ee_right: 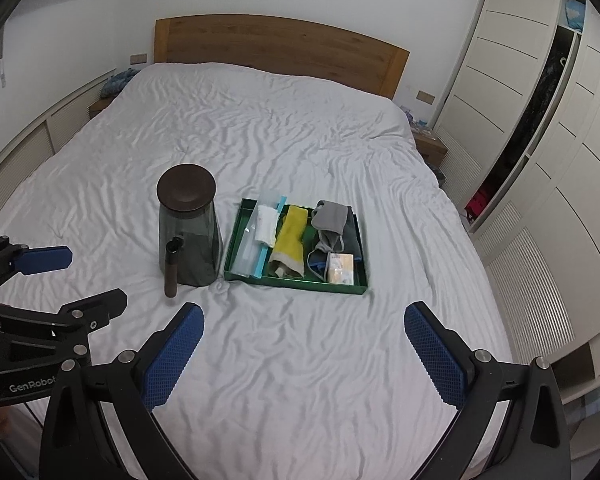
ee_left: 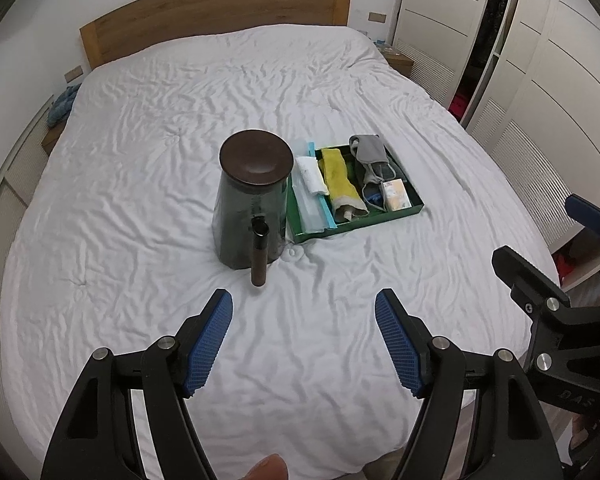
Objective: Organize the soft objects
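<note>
A green tray [ee_left: 414,199] [ee_right: 296,283] sits on the white bed [ee_left: 180,128] [ee_right: 260,140]. It holds a clear bag with a blue strip [ee_left: 312,196] [ee_right: 246,246], a white folded cloth [ee_left: 311,174] [ee_right: 266,224], a yellow cloth [ee_left: 340,178] [ee_right: 290,236], grey cloths [ee_left: 370,152] [ee_right: 330,216] and a small tissue pack [ee_left: 396,196] [ee_right: 342,268]. My left gripper [ee_left: 304,340] is open and empty, above the bed in front of the tray. My right gripper [ee_right: 304,356] is open and empty, also in front of the tray.
A dark jar with a brown lid [ee_left: 252,200] [ee_right: 190,224] stands left of the tray, a brown tube [ee_left: 259,254] [ee_right: 171,270] in front of it. A wooden headboard [ee_left: 220,8] [ee_right: 280,48] is at the back. White wardrobes [ee_left: 520,60] [ee_right: 540,140] stand at the right.
</note>
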`<state>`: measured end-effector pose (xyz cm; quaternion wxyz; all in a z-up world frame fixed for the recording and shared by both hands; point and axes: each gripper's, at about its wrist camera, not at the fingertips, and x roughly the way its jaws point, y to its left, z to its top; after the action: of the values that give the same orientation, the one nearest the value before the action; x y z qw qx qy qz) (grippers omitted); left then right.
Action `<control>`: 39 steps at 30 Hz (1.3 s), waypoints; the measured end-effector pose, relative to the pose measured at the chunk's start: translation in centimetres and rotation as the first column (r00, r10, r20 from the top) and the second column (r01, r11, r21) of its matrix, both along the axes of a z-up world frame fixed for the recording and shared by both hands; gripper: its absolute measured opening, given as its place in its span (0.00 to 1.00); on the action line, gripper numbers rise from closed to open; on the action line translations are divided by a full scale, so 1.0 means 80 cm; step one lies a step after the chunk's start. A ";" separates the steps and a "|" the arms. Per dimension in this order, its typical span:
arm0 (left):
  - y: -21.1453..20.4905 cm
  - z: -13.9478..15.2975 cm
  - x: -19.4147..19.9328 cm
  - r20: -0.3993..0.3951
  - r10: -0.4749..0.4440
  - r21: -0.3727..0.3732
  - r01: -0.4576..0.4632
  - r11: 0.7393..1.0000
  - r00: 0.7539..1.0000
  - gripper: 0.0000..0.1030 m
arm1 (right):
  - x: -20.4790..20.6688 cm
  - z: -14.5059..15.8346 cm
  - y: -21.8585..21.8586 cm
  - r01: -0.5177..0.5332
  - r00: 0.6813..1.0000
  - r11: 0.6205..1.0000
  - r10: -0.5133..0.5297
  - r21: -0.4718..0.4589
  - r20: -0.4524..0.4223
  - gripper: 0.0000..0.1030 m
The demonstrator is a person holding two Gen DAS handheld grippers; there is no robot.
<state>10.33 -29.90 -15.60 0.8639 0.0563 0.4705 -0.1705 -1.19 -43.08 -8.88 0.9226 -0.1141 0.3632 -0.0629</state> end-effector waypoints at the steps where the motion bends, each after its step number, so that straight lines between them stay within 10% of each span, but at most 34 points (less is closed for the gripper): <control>1: 0.000 0.001 0.000 0.006 0.003 0.005 -0.003 1.000 1.000 0.66 | 0.001 0.000 0.001 -0.002 1.000 1.000 0.002 -0.001 -0.001 0.99; 39: 0.011 -0.002 0.005 0.005 0.009 0.021 -0.009 1.000 1.000 0.68 | 0.017 -0.003 0.016 -0.029 1.000 1.000 0.029 0.008 0.008 0.99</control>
<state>10.73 -29.02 -15.74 0.8653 0.0639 0.4702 -0.1616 0.15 -41.83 -9.12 0.9253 -0.1153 0.3580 -0.0484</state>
